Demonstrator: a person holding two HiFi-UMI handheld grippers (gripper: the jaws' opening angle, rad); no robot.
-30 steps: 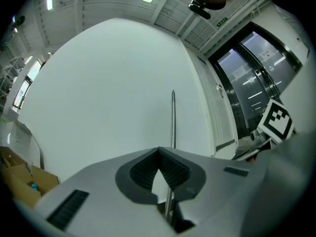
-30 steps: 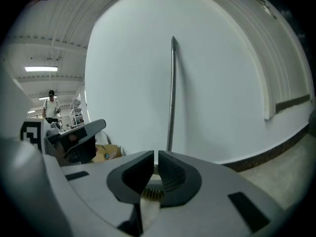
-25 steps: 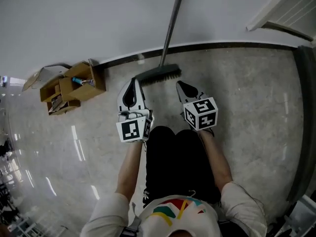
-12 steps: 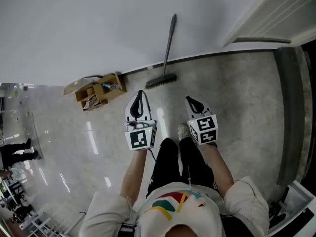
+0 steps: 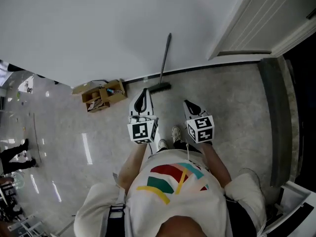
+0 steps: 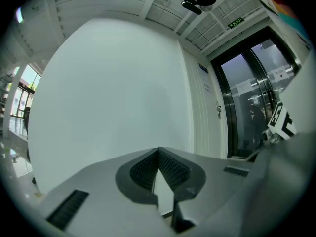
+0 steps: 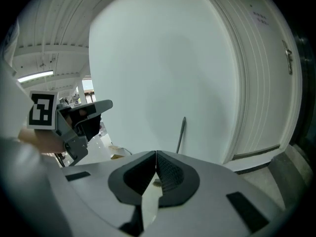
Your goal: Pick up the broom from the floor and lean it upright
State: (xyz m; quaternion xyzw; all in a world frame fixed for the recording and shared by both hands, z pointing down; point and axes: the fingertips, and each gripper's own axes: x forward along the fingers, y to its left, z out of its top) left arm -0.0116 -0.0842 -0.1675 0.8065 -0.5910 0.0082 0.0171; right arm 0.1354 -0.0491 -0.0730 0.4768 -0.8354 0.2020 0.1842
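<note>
broom (image 5: 164, 63) stands upright in the upper centre of the head view: bristle head on the floor (image 5: 232, 112) at the skirting, handle tip resting on the white wall (image 5: 98, 28). right gripper view shows it standing alone beyond the jaws

left gripper (image 5: 143, 94): jaws closed tip to tip, nothing in them. right gripper (image 5: 188, 103): same, closed and empty. both mid-frame, well apart from the broom

cardboard box (image 5: 102, 96) is left of the bristles, not touching

reads as lean step complete. next: nothing to grab, just stay clear of the handle so it doesn't slide along the wall
</note>
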